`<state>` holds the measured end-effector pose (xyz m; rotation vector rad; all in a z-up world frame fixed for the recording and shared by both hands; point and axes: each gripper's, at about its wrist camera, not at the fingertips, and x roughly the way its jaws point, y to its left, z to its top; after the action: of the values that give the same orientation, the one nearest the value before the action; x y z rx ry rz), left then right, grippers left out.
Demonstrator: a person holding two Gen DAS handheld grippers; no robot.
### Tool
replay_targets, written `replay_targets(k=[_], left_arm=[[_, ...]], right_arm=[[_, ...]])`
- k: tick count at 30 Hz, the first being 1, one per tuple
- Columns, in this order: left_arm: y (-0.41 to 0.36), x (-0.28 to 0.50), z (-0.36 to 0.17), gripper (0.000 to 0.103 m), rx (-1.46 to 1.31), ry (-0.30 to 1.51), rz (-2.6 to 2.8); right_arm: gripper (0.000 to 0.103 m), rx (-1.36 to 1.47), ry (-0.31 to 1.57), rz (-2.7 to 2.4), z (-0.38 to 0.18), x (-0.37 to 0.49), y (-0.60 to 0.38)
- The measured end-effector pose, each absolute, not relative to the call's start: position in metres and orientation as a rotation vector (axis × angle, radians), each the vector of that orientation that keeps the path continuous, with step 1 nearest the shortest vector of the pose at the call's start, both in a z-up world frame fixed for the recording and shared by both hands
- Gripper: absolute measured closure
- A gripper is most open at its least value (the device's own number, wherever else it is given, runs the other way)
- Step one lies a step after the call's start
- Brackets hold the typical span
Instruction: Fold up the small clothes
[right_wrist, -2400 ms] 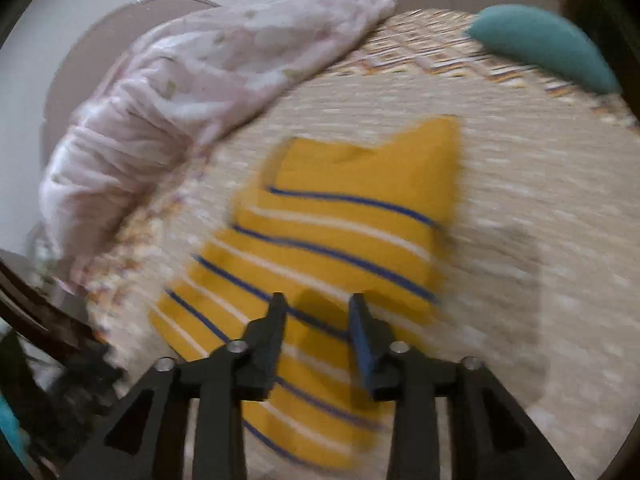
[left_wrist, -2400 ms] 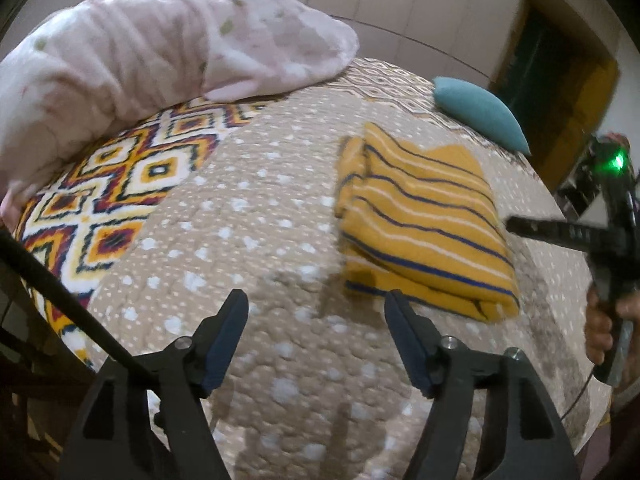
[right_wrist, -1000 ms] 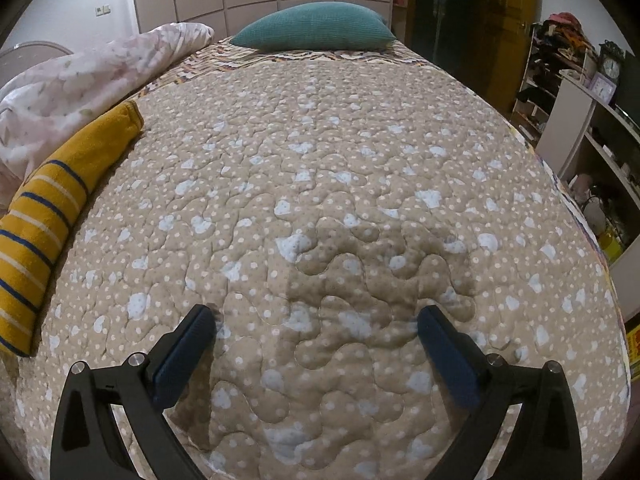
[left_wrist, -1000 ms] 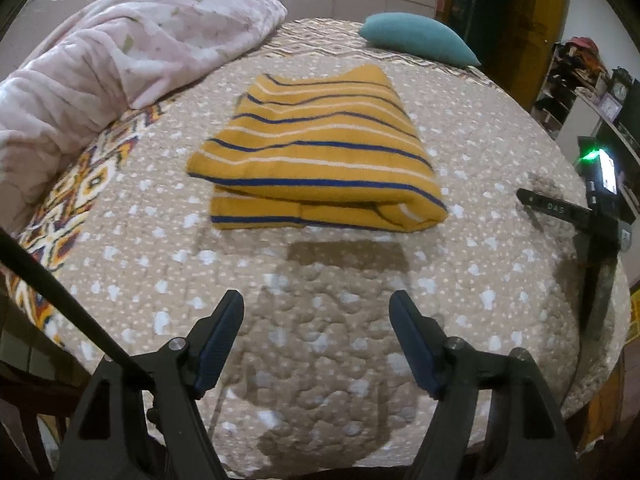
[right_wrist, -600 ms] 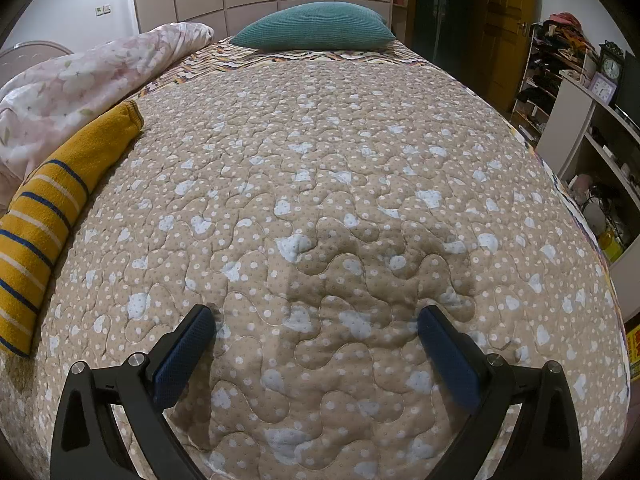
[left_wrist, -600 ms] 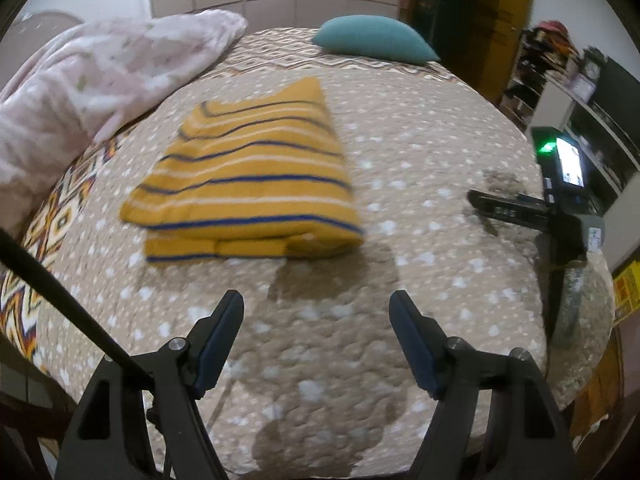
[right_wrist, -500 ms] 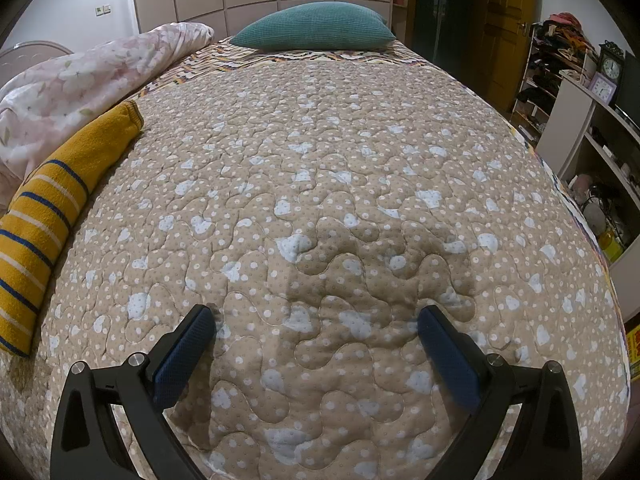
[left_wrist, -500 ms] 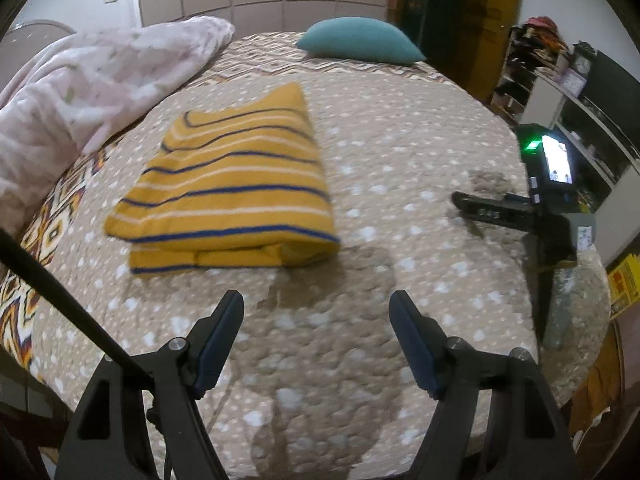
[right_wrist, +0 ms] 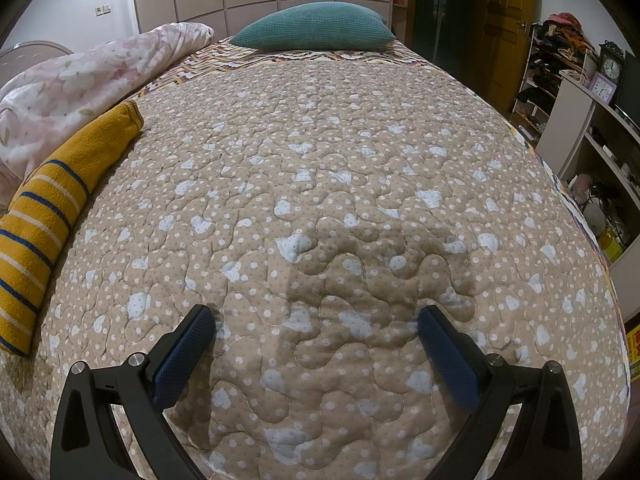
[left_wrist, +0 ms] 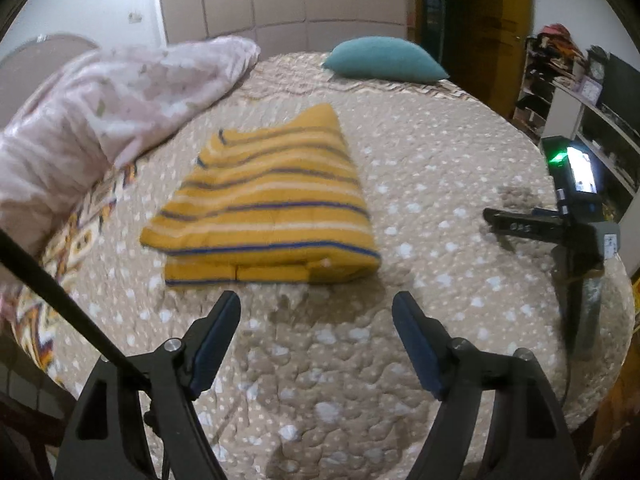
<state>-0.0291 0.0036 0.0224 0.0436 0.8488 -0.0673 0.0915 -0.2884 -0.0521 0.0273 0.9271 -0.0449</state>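
A folded mustard-yellow garment with blue and white stripes (left_wrist: 264, 204) lies on the beige quilted bedspread (left_wrist: 420, 168). My left gripper (left_wrist: 316, 316) is open and empty, just in front of the garment's near edge. My right gripper (right_wrist: 316, 328) is open and empty, low over the bare quilt (right_wrist: 320, 160). The garment shows at the far left of the right wrist view (right_wrist: 44, 208), well apart from that gripper. The right gripper also shows at the right of the left wrist view (left_wrist: 560, 224), resting on the bed.
A crumpled pink floral blanket (left_wrist: 104, 96) lies at the bed's left side. A teal pillow (right_wrist: 312, 26) sits at the head of the bed. Shelves with clutter (right_wrist: 588, 120) stand beyond the bed's right edge. A wooden door (right_wrist: 504, 28) is behind.
The left wrist view has swung, so the garment now sits straight ahead and nearer my left gripper. My right gripper has stayed still on the quilt, open since about a second ago.
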Motion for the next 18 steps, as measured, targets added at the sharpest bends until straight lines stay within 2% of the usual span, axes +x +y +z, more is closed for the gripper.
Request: replay_targets(k=[12,18], left_arm=[[0.043,-0.021,-0.034,0.025,0.016,0.998,0.003],[0.046,-0.014,-0.047,0.010,0.005,0.965,0.013]], right_arm=[[0.000,0.023,0.929,-0.048,-0.052,0.092,-0.287],[0.000,0.029,0.930,-0.046,-0.052,0.092,-0.289]])
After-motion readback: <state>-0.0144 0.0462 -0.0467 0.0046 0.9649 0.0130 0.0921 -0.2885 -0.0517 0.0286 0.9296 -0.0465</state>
